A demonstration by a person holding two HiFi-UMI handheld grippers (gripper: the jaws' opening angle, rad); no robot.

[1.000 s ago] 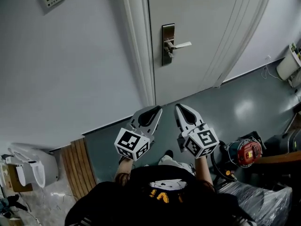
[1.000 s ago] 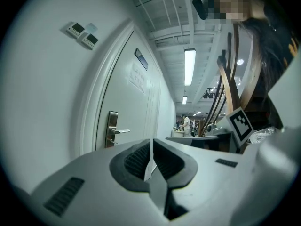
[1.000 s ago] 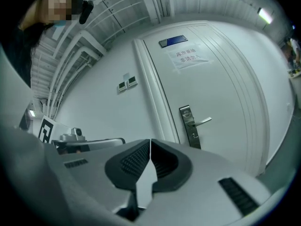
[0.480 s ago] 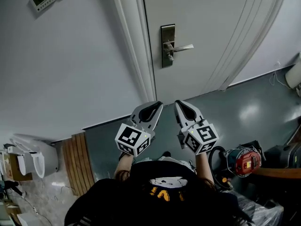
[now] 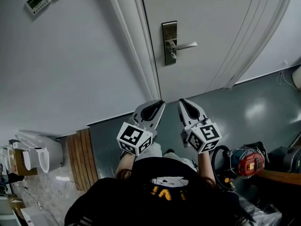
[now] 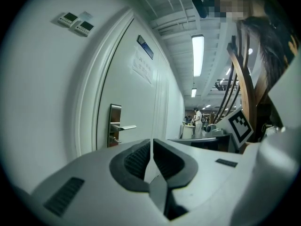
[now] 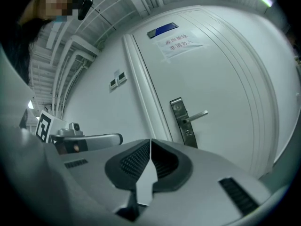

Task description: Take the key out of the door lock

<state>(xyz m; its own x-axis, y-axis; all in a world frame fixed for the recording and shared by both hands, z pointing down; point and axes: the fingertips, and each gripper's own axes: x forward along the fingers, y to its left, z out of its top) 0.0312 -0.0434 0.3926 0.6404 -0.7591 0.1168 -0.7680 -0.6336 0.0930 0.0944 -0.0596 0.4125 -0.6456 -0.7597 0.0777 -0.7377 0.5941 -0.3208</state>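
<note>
Key (image 5: 173,55) seen only as small stub under lever handle (image 5: 186,45), on lock plate (image 5: 169,31) of white door (image 5: 216,18). Left gripper (image 5: 160,103) and right gripper (image 5: 181,102) held side by side below, well apart from lock. Jaws of both pressed together, nothing pinched.

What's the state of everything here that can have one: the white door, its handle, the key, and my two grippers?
White panelled door: closed in its frame.
Silver metal lever handle: level, not pressed down.
Small key: in the lock under the handle, not yet taken out.
Left gripper: jaws together, empty, apart from the door.
Right gripper: jaws together, empty, apart from the door.
</note>
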